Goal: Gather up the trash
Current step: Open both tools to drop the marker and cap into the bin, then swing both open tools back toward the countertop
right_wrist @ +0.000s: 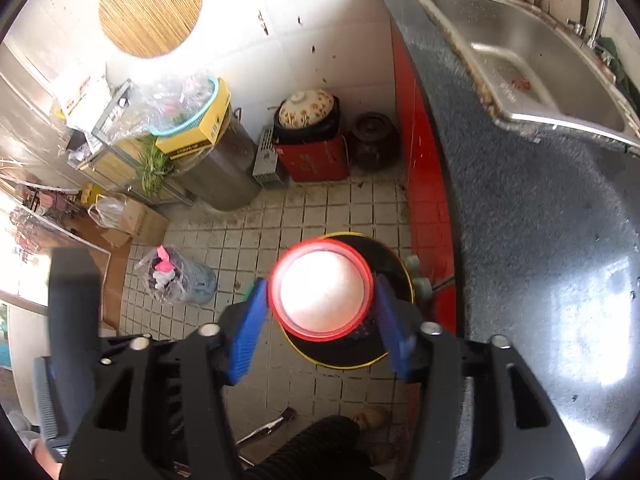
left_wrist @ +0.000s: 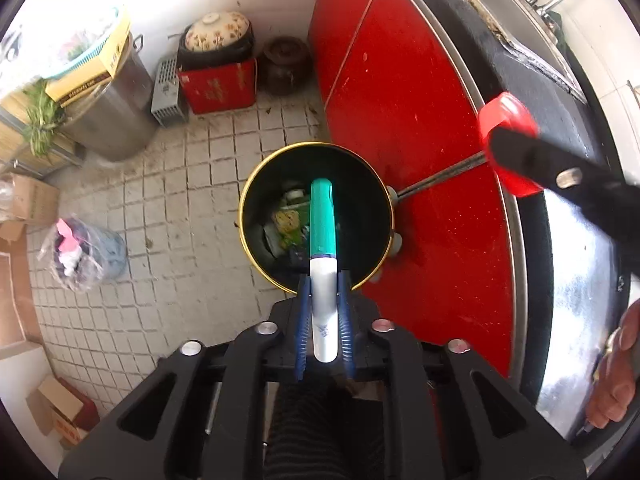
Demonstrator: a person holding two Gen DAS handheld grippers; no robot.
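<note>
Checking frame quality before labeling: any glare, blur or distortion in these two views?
Left wrist: fisheye bends the red cabinet into a curve; the cup is motion-blurred; glare on the counter; the pen is sharp. Right wrist: the cup's inside is blown out white; the left edge is overexposed; the sink is bowed.

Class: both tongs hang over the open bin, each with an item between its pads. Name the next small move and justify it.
Probably open both a little wider. The left tongs have the teal-and-white tube between their pads, the right tongs the red-rimmed cup, both directly above the bin, so each should fall in.
</note>
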